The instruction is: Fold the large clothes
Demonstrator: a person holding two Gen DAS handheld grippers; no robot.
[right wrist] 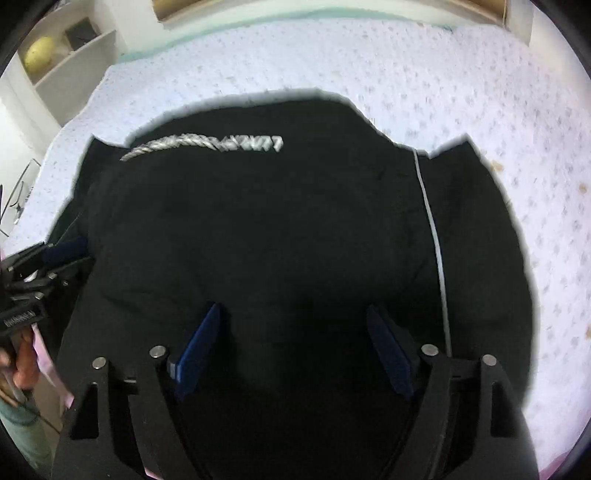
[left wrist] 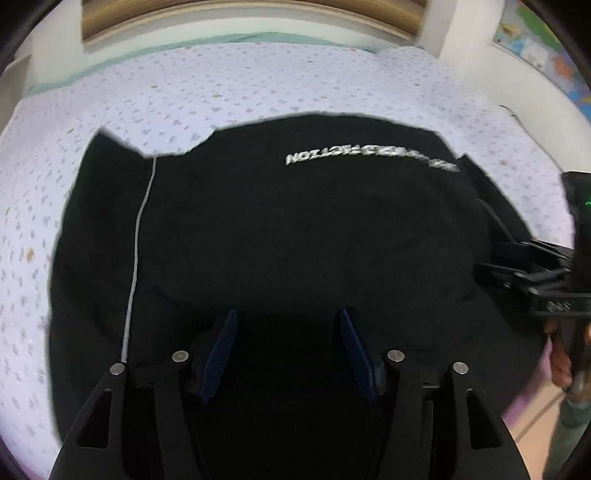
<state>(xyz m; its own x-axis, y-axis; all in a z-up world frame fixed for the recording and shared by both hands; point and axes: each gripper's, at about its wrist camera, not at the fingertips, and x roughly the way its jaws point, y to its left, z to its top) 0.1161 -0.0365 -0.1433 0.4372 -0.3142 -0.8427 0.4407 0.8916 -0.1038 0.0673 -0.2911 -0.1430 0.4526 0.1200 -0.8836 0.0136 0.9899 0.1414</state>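
A large black garment [left wrist: 280, 229] with white lettering [left wrist: 369, 158] and a thin white stripe [left wrist: 138, 236] lies spread on the bed; it also fills the right wrist view [right wrist: 280, 229]. My left gripper [left wrist: 288, 325] is open, hovering just over the garment's near part, nothing between its blue pads [left wrist: 221, 354]. My right gripper [right wrist: 295, 321] is open over the garment's near part, empty, blue pads [right wrist: 199, 347] apart. The right gripper shows at the right edge of the left wrist view [left wrist: 535, 273]; the left gripper shows at the left edge of the right wrist view [right wrist: 44, 266].
The bed has a pale lilac dotted sheet [left wrist: 258, 81] around the garment. A wooden headboard [left wrist: 251, 14] stands at the far side. White shelves [right wrist: 66, 62] are at the far left. A map poster [left wrist: 546, 48] hangs on the right wall. The floor [left wrist: 539, 417] shows at lower right.
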